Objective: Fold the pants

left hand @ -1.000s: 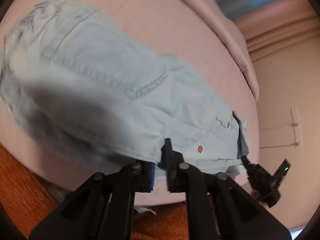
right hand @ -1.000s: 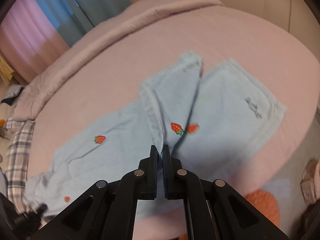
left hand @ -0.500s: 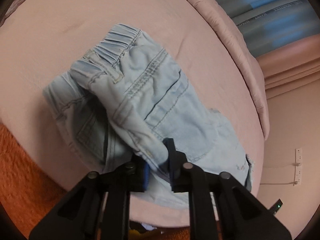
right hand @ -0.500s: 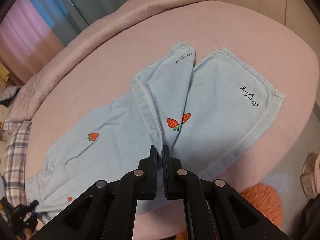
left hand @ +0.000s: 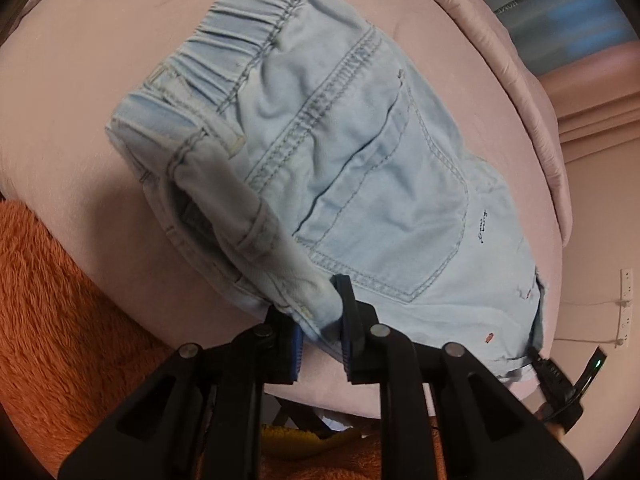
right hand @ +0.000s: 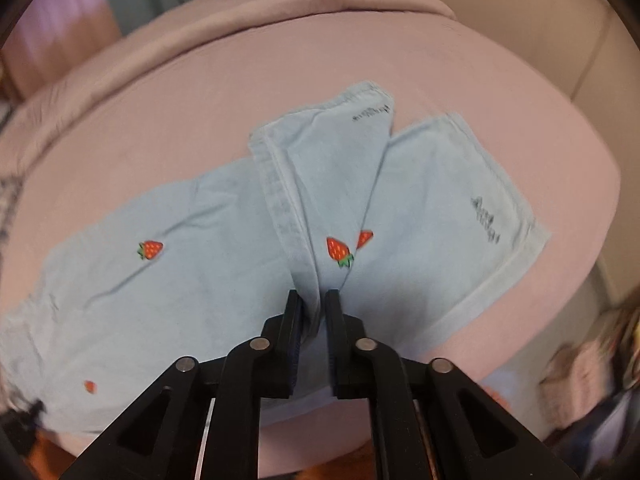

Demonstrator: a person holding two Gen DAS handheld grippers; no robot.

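Right view is smeared with motion blur, so the script stitched on the pants (right hand: 248, 264) won't read, and the clutter at the right edge is only a streak. The pants lie spread on the pink bed (right hand: 500, 80), one leg doubled back over the other, red strawberries (right hand: 338, 250) dotted across the pale denim. The left end of the cloth runs off toward the frame's rim. Right gripper (right hand: 311, 320) pinches the folded edge at the near side, denim wedged between its tongs, a narrow gap showing.

Left view is sharper: waistband (left hand: 240, 40) and back pocket (left hand: 384, 208) face up. Left gripper (left hand: 318, 320) has a bunched fold of denim between its tongs, clamped, the tongs held apart by the thick wad. An orange rug (left hand: 52, 312) sits below the bed. The pocket's mouth is dark; its contents are out of sight.
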